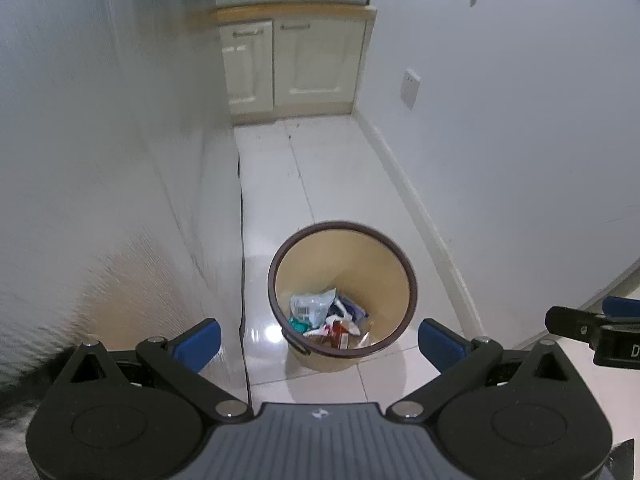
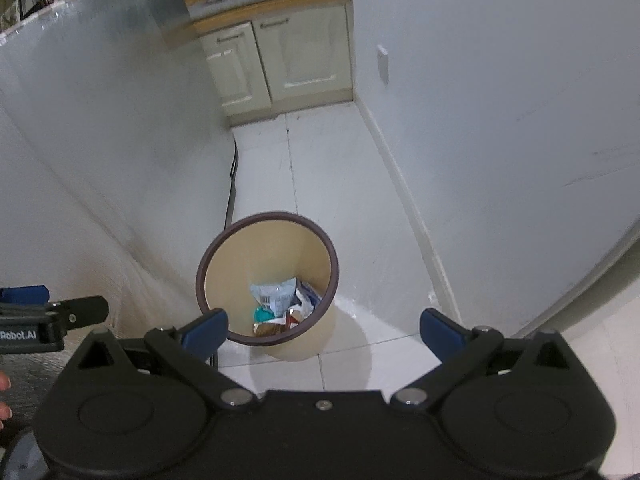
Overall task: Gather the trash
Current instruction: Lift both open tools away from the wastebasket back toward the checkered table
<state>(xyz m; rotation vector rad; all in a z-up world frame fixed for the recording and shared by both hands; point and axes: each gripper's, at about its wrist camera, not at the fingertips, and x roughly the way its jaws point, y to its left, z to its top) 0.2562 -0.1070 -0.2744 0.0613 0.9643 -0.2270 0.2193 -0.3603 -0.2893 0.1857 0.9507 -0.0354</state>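
A tan round trash bin (image 1: 384, 268) with a dark brown rim stands on the white tiled floor; it also shows in the right wrist view (image 2: 240, 264). Inside lie several pieces of trash: a white and blue wrapper (image 1: 312, 306), a teal piece and red packets. My left gripper (image 1: 320, 342) is open and empty above the bin's near side. My right gripper (image 2: 324, 332) is open and empty, just right of the bin. Each gripper shows at the edge of the other's view.
A silver fridge-like appliance side (image 1: 100, 160) stands on the left with a black cable (image 1: 242, 240) running down beside it. A white wall (image 1: 520, 140) with a socket is on the right. Cream cabinet doors (image 1: 296, 68) close the far end.
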